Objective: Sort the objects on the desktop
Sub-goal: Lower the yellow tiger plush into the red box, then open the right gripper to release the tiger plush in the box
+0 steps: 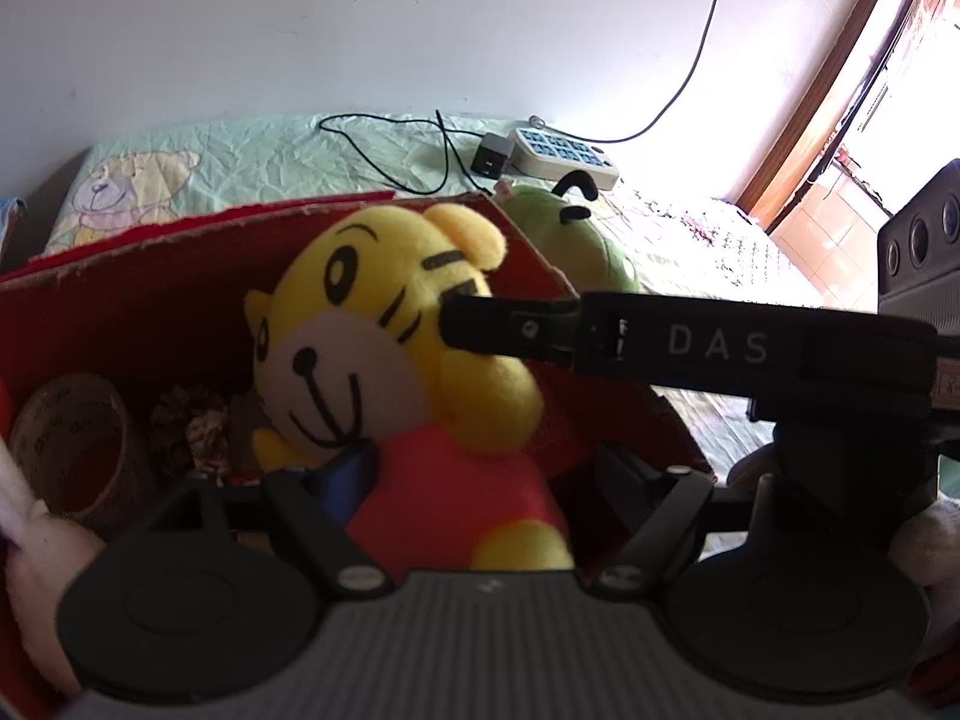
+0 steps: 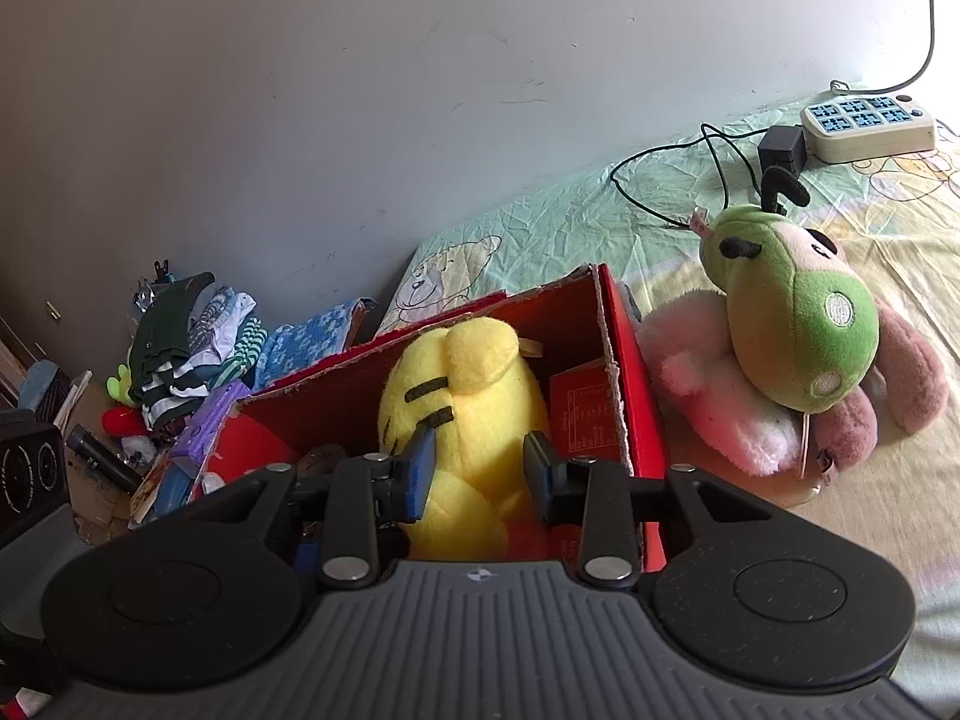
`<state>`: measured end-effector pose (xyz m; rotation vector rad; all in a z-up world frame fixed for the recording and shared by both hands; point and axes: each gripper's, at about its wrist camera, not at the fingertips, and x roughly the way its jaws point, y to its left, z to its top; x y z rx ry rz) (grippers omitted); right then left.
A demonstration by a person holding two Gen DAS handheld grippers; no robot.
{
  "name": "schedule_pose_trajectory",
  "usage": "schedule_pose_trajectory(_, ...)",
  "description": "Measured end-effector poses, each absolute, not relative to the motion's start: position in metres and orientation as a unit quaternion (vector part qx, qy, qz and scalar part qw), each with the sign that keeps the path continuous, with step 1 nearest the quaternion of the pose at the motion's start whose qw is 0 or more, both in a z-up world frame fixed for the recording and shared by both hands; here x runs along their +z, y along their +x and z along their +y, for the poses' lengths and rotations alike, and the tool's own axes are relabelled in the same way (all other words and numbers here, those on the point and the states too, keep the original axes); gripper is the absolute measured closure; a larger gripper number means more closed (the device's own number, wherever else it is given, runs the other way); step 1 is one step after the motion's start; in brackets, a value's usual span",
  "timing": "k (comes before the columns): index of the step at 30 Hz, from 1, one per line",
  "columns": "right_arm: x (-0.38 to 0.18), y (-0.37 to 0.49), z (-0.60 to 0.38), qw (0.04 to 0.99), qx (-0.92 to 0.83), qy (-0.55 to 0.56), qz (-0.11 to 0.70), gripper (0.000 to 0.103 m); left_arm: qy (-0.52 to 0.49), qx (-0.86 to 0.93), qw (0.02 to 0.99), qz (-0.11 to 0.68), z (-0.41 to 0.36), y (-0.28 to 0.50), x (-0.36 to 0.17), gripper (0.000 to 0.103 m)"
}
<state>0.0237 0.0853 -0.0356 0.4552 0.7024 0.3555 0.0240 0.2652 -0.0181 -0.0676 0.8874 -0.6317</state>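
A yellow tiger plush in a red shirt sits in the red cardboard box. In the right wrist view the plush lies between my right gripper's blue-padded fingers, which stand apart on either side of its head, the left pad touching it. The right gripper's finger reaches the plush's cheek in the left wrist view. My left gripper is low in front of the plush's body, fingers spread wide, holding nothing. A green and pink plush lies on the bed right of the box.
A tape roll and a pine cone lie in the box. A power strip, black adapter and cables sit on the sheet by the wall. A pile of clothes lies left of the box.
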Motion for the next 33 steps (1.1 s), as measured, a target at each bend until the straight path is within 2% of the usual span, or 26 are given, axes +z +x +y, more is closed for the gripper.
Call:
schedule_pose_trajectory(8, -0.033, 0.025, 0.091, 0.903, 0.17, 0.201, 0.339, 0.064, -0.034, -0.295, 0.856, 0.423, 0.268, 0.022, -0.021, 0.022)
schedule_pose_trajectory(33, -0.024, 0.007, 0.081, 0.913, 0.144, 0.199, 0.326, 0.064, -0.009, -0.224, 0.866, 0.447, 0.264, 0.018, -0.019, 0.022)
